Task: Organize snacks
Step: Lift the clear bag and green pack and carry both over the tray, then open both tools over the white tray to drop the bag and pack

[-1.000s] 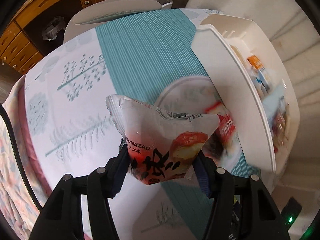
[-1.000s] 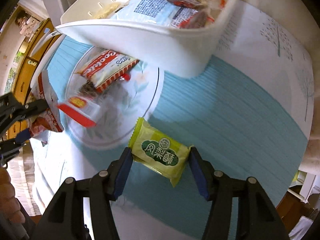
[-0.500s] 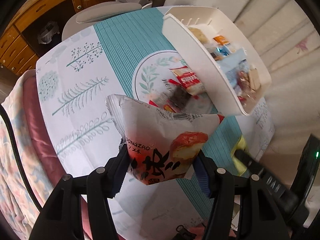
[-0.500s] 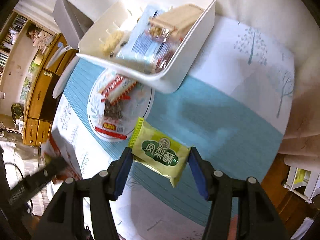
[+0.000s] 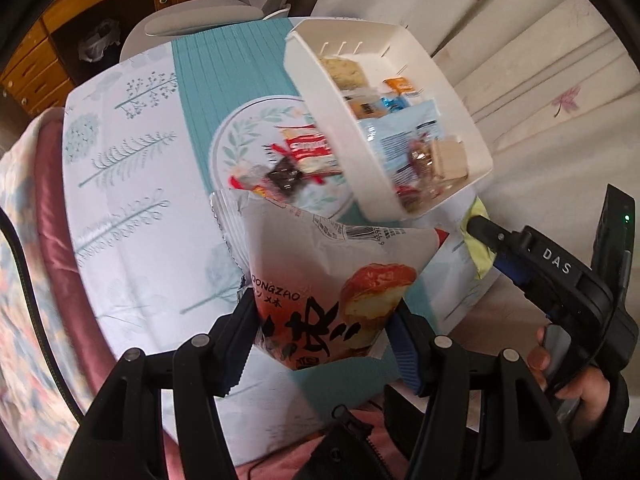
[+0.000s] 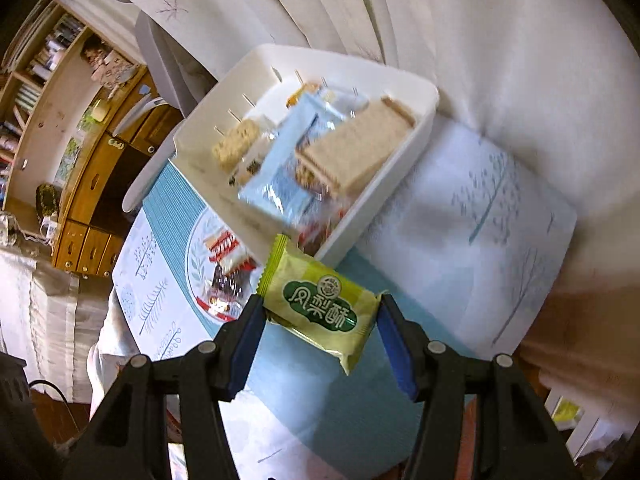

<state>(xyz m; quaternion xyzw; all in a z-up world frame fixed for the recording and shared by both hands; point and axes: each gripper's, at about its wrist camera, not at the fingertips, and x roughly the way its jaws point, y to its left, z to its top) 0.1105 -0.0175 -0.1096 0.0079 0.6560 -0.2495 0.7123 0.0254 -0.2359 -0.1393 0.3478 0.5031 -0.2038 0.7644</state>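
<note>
My left gripper [image 5: 324,332] is shut on a white and red snack bag [image 5: 320,272] and holds it high above the table. My right gripper [image 6: 320,320] is shut on a yellow-green pastry packet [image 6: 320,308], also held above the table; it shows at the right of the left wrist view [image 5: 478,244]. A white bin [image 5: 340,120] holds several snacks and also shows in the right wrist view [image 6: 400,176]. A few loose snacks [image 5: 296,160] lie on the round plate print beside the bin [image 6: 228,264].
A patterned tablecloth with a teal runner [image 5: 224,68] covers the small table. A grey chair [image 5: 208,24] stands behind it, wooden drawers [image 5: 36,64] further back. White curtains [image 6: 440,32] hang behind the bin. A pink cushion [image 5: 60,240] lies at the table's left edge.
Both grippers have lifted up and back from the table with their snacks; the bin and plate print now look smaller and farther. The right gripper has come into the left wrist view.
</note>
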